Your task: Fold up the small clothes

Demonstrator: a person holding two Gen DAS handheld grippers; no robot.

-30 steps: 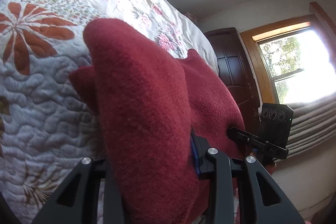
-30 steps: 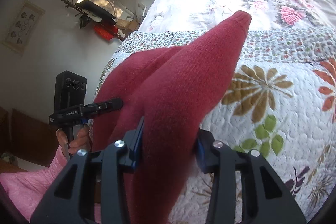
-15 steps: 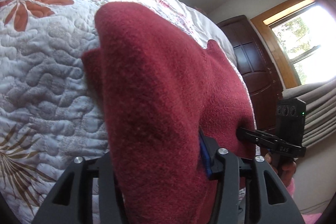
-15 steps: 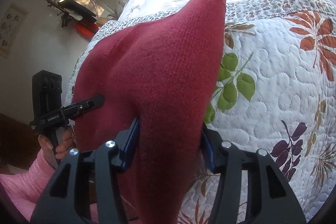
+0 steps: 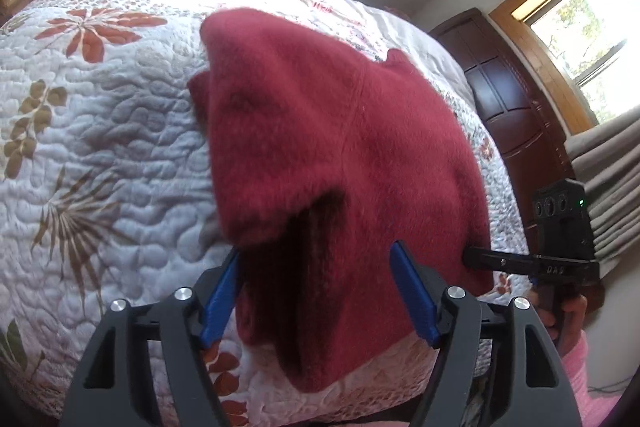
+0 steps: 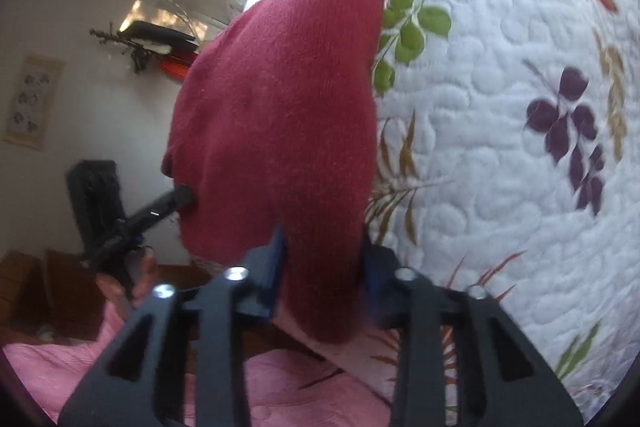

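A dark red knitted garment [image 5: 320, 131] lies bunched on the floral quilt [image 5: 100, 155] near the bed's edge. My left gripper [image 5: 318, 291] stands open, its blue pads [image 5: 412, 299] wide apart on either side of a hanging fold of the garment. In the right wrist view the same red garment [image 6: 280, 115] fills the middle, and my right gripper [image 6: 322, 267] is shut on a thick fold of it. Each gripper shows in the other's view at the garment's near edge: the right gripper [image 5: 496, 261] and the left gripper [image 6: 160, 211].
The quilt [image 6: 500, 147] spreads wide to the right. A dark wooden door [image 5: 508, 99], a window [image 5: 580, 27] and curtains stand beyond the bed. A wall shelf [image 6: 156, 43] hangs at left. A hand [image 6: 128, 287] and a pink sleeve [image 6: 60, 367] are below.
Both grippers have drawn the garment back toward the bed's near edge. The left gripper's pads have spread apart and let the fold go; the right stays clamped.
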